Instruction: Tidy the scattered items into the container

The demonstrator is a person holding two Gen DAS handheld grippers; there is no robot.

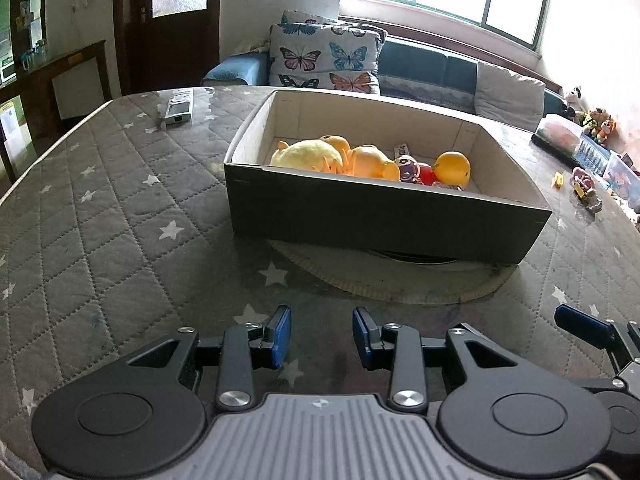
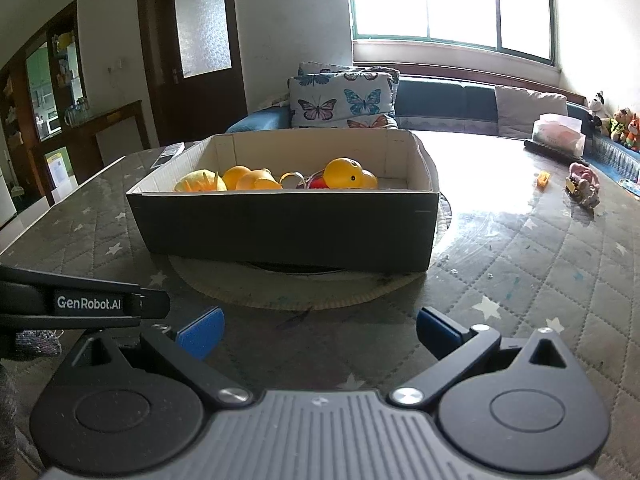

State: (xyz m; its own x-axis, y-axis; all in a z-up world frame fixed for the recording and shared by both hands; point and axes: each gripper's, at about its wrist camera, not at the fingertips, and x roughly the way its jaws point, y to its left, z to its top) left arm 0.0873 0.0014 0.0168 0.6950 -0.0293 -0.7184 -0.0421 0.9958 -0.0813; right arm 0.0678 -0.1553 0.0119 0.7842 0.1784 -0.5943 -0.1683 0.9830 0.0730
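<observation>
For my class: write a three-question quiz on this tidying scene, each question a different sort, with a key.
1. True or false: the left gripper holds a toy.
2. The box rests on: A) a round mat B) the sofa C) a chair.
3. Fill in: the right gripper has its jaws ____.

Key: 1 false, its jaws are open with nothing between them. 2 A. 3 open.

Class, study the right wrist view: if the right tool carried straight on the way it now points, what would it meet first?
Probably the round mat on the quilted table, just short of the box; depth is uncertain. The right tool is open and empty.
</observation>
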